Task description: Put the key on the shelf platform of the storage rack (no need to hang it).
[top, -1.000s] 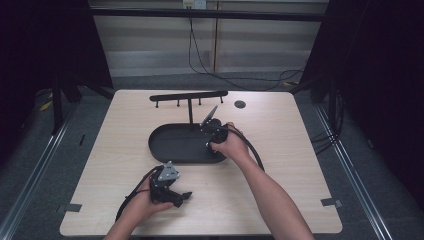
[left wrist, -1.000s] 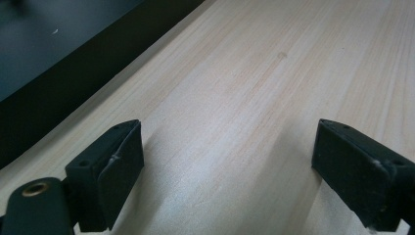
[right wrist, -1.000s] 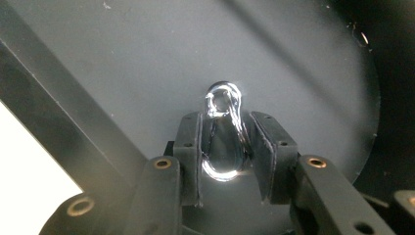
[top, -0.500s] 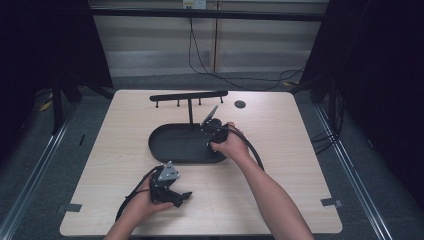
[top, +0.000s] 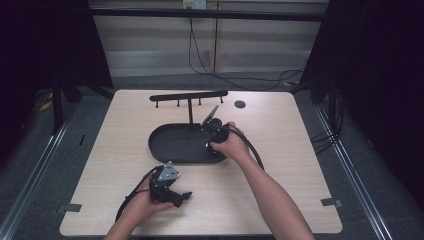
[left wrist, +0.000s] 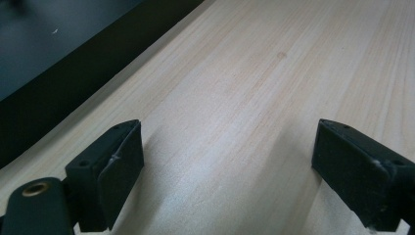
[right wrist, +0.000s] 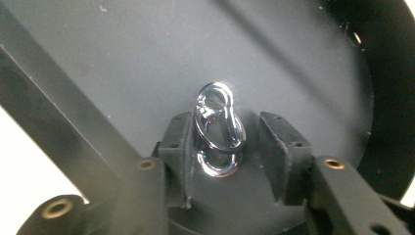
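Desk [top: 300, 175] of pale wood, with a black oval tray [top: 170, 145] near the middle and a black T-shaped rack [top: 189, 96] rising at the tray's far rim. Small dark disc [top: 240, 104] toward the far right corner. Right hand-held gripper [right wrist: 225, 147] lowered over the tray's right end [top: 216, 131], jaws part-open either side of a shiny metal carabiner clip [right wrist: 218, 129] lying on the tray floor, left pad close against it, right pad apart. Left hand-held gripper [left wrist: 227, 171] near the front edge, left of centre [top: 172, 192], jaws spread wide over bare wood, holding nothing.
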